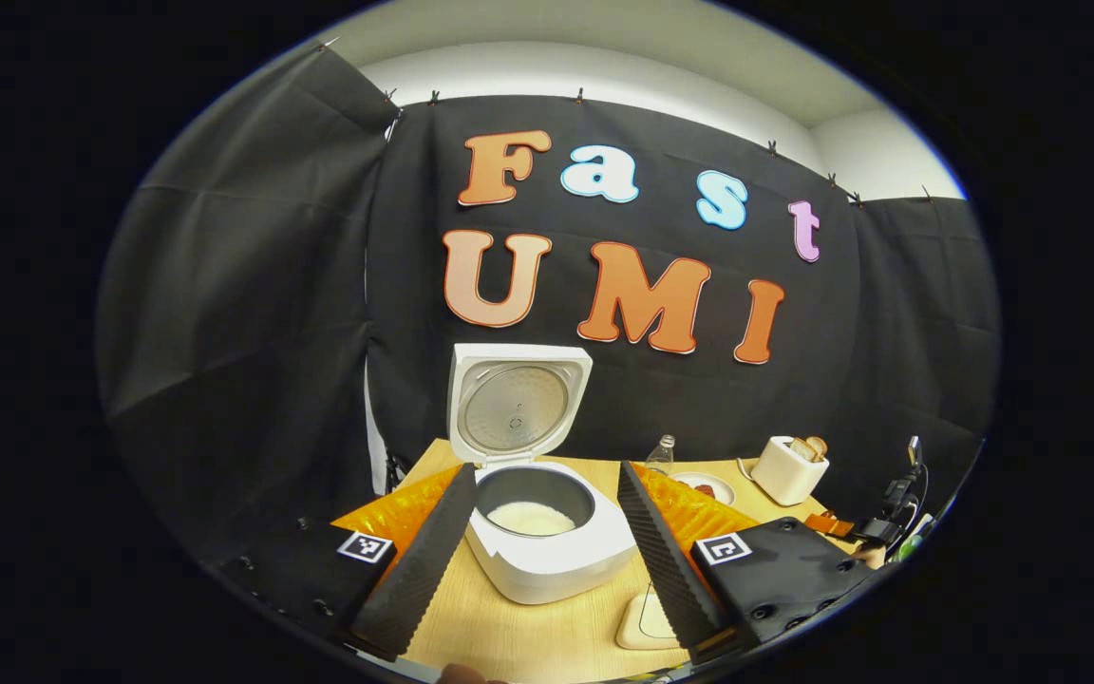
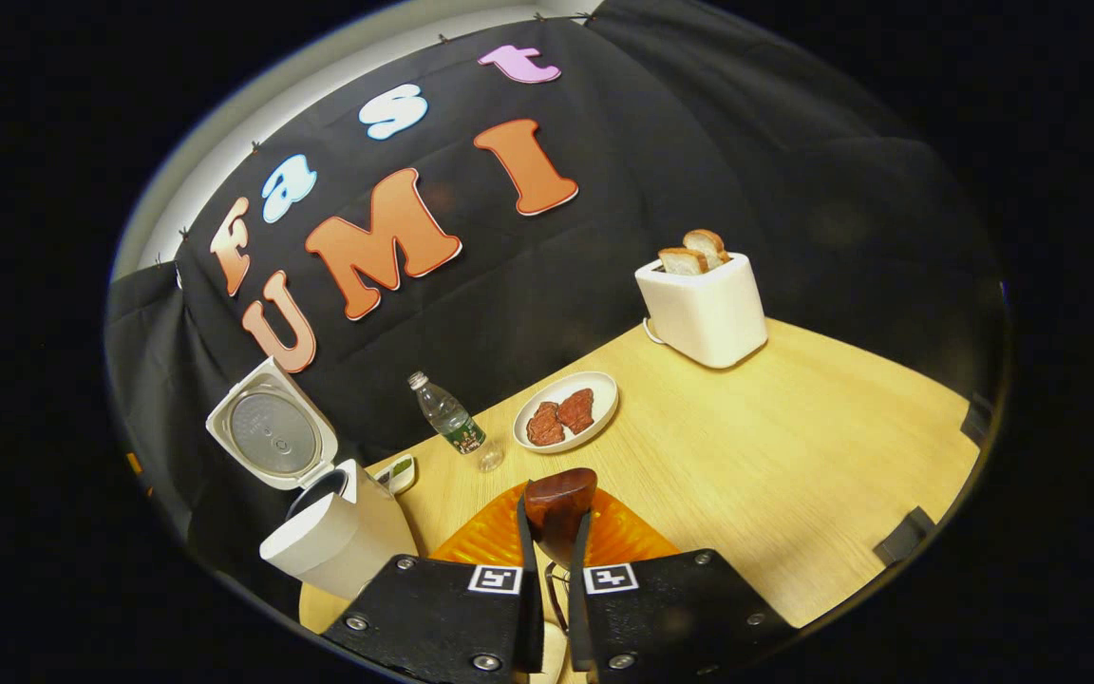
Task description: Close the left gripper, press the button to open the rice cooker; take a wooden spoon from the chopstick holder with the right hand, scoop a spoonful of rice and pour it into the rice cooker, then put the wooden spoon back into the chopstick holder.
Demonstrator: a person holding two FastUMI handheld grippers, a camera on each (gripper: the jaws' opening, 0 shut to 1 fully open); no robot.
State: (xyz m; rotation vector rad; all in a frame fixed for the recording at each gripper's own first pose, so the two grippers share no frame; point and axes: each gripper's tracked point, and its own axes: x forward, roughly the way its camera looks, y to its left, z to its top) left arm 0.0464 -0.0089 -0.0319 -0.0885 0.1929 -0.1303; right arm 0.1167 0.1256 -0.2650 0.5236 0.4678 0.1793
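The white rice cooker (image 1: 547, 560) stands on the wooden table with its lid (image 1: 517, 407) raised upright and white rice (image 1: 530, 518) in the pot. My left gripper (image 1: 545, 469) is open, its two ribbed fingers (image 1: 424, 560) spread on either side of the cooker and holding nothing. My right gripper (image 2: 555, 532) is shut on the wooden spoon (image 2: 561, 499), whose dark brown bowl sticks out beyond the fingertips, above the table. I cannot tell whether rice lies in the spoon. The rice cooker (image 2: 338, 541) sits to the left of that gripper, lid (image 2: 272, 432) open.
A water bottle (image 2: 447, 418), a plate with meat (image 2: 566, 408) and a white toaster with bread (image 2: 704, 304) stand toward the back of the table (image 2: 794, 456). A beige rounded-square object (image 1: 647, 622) lies just right of the cooker, near the front edge.
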